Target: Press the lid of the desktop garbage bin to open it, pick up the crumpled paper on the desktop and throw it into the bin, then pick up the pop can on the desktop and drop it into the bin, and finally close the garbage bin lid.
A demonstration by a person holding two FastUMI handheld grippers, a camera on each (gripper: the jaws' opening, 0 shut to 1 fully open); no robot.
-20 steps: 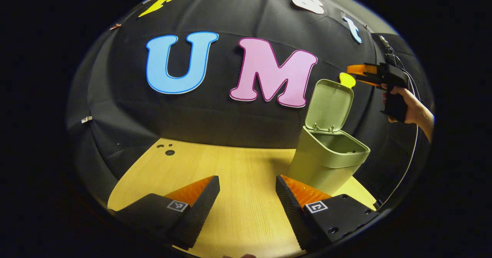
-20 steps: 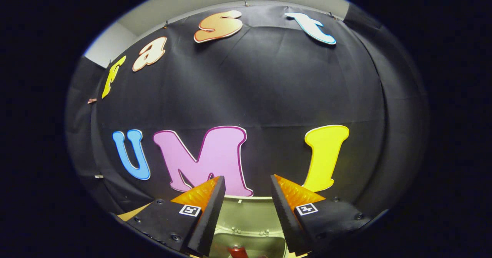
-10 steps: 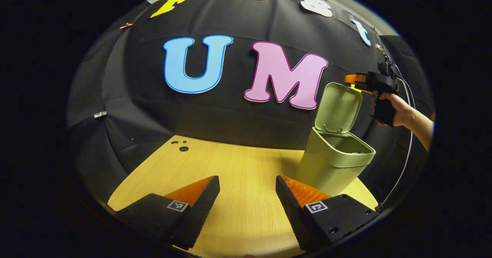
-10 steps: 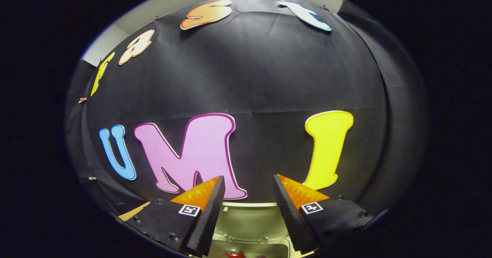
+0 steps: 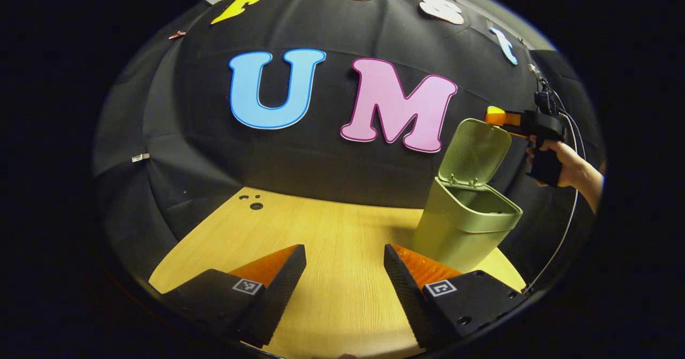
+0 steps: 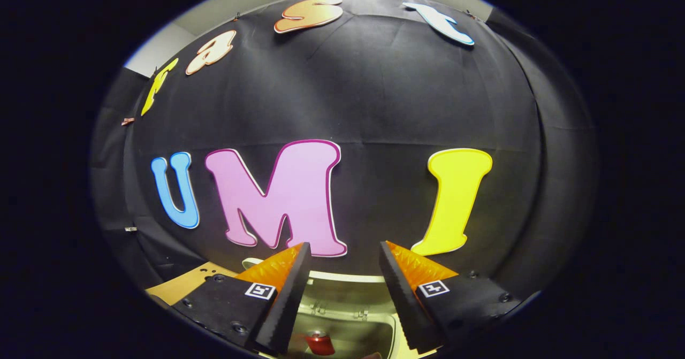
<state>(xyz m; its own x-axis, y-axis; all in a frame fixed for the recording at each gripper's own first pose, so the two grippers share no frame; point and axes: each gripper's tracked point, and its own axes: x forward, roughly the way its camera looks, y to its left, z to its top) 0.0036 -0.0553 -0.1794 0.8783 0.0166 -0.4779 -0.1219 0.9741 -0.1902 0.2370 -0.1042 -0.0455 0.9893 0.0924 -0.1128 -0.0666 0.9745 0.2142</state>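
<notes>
Your right gripper [image 6: 341, 289] hovers above the open garbage bin [image 5: 464, 229], fingers apart and empty, the pop can [image 6: 319, 343] already inside. Bring it behind the raised lid [image 5: 475, 150] and push down evenly. Your left gripper [image 5: 343, 279] waits spread over the desktop [image 5: 332, 230].

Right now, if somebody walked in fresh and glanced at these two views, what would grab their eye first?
Probably the green bin standing at the far right of the wooden table with its lid tipped up and open. Next, the right gripper, held in a hand, poised at the lid's top edge. Looking down from the right gripper view, a red can lies inside the bin.
</notes>
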